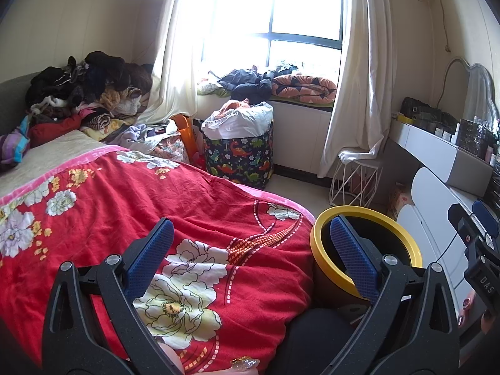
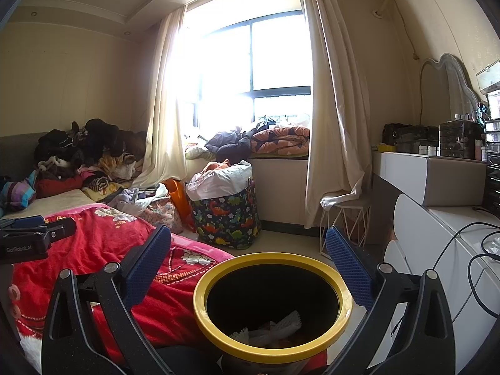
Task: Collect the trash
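From the left wrist, the left tool [image 1: 250, 250] hung wide and empty over the red floral quilt [image 1: 125, 206], its right finger crossing the yellow-rimmed bin [image 1: 322, 228] that stood against the bed, likely kept close for drops. From the right wrist, the right tool [image 2: 247, 259] was poised level above that bin's mouth, spread wide and holding nothing; crumpled white trash [image 2: 275, 328] lay at the bottom.

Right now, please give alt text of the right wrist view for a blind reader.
The open, empty right claw hangs above a yellow-rimmed trash bin holding white crumpled scraps. A red floral blanket lies left, white drawers right.
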Available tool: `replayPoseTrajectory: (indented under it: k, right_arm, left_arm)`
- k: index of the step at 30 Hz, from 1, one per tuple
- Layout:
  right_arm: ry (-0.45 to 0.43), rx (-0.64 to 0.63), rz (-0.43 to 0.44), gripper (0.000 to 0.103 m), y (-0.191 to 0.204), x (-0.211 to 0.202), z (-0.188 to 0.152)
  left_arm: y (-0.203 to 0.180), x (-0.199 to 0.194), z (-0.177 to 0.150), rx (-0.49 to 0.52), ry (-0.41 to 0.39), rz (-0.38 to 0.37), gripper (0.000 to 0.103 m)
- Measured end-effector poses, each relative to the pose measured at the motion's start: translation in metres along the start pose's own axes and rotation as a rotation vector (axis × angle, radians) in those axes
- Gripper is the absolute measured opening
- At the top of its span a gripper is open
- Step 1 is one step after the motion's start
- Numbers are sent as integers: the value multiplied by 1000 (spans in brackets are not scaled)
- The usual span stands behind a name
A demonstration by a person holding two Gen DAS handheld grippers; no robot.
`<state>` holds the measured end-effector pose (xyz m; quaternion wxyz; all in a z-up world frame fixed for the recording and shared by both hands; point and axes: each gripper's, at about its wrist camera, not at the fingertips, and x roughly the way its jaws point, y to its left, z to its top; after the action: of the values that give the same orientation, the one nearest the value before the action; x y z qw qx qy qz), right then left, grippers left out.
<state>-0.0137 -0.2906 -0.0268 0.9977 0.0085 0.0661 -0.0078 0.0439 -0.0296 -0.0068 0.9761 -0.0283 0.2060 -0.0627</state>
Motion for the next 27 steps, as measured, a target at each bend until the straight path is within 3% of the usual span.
replayPoseTrajectory:
  k: [16,19,23,27]
  right_arm:
    - [7,22,1,97,-5,1,1]
    - [27,37,35,97,-4,7,6]
    - [45,17,159,97,25,23,21]
    - [139,-52,398,97,98,49,27]
  left_arm:
    - [2,-1,-2,-9,19,0,92]
    - [10,-4,-2,-27,29,21,92]
    - [39,-12,0,-65,25,139,92]
    - [107,-28,-3,-187,29,309,92]
